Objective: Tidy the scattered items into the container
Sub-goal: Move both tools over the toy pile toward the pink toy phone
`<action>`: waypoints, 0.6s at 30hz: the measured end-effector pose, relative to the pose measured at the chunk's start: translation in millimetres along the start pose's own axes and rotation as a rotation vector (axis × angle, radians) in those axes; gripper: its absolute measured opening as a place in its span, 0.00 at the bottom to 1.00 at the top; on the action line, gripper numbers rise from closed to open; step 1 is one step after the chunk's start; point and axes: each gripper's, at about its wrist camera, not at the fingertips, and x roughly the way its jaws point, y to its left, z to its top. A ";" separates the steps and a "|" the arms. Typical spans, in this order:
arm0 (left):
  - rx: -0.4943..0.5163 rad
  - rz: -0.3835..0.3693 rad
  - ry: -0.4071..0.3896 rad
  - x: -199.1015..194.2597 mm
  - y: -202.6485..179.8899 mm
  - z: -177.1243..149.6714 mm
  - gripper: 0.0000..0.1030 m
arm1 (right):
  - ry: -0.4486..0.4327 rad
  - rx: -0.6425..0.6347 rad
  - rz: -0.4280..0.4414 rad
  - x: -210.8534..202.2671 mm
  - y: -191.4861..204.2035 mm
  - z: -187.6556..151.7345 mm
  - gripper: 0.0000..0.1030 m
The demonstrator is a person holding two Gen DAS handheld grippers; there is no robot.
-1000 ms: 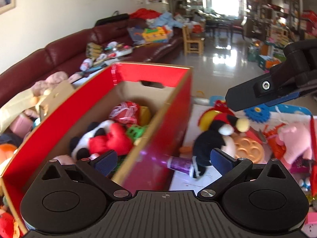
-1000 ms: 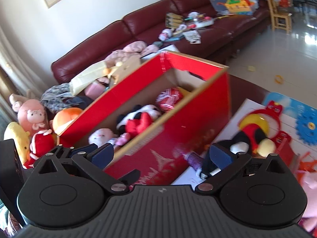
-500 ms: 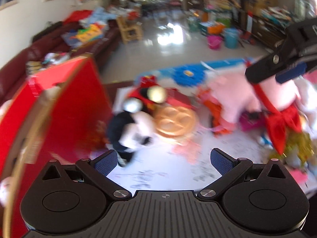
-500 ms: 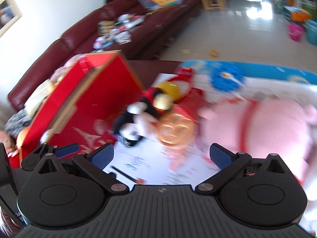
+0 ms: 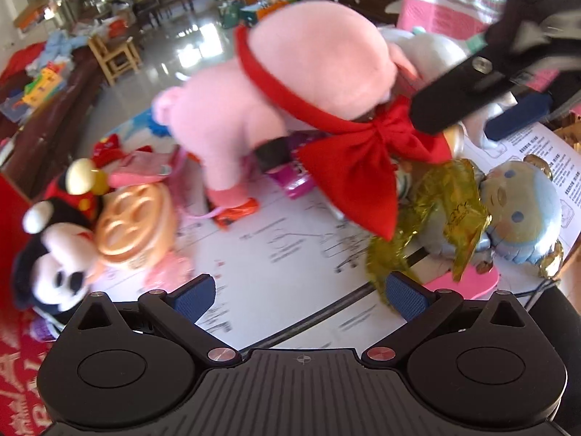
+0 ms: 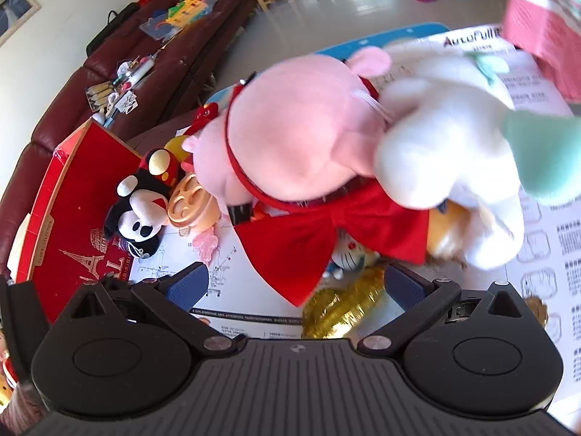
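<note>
The pink pig plush with its big red bow lies on the white instruction sheet, and I take it as my next pick: it is the bulkiest toy outside the red box. A white plush leans against the pig on the side away from the box. The black-and-white mouse plush and an orange wheel toy lie between the pig and the box, the mouse touching the box wall. My right gripper hangs spread wide above the bow and a gold foil wrapper, holding nothing. My left gripper is likewise spread and empty, low over the sheet on the near side of the pig, ready to help carry.
</note>
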 end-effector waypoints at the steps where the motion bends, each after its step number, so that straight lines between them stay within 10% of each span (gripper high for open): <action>1: -0.005 -0.008 0.012 5.1 -2.2 1.6 1.00 | 0.008 0.012 0.003 1.9 -3.2 -2.4 0.99; 18: 0.201 -0.195 -0.063 -5.9 -56.9 -9.6 1.00 | 0.057 0.125 0.044 15.8 -36.2 -22.9 0.99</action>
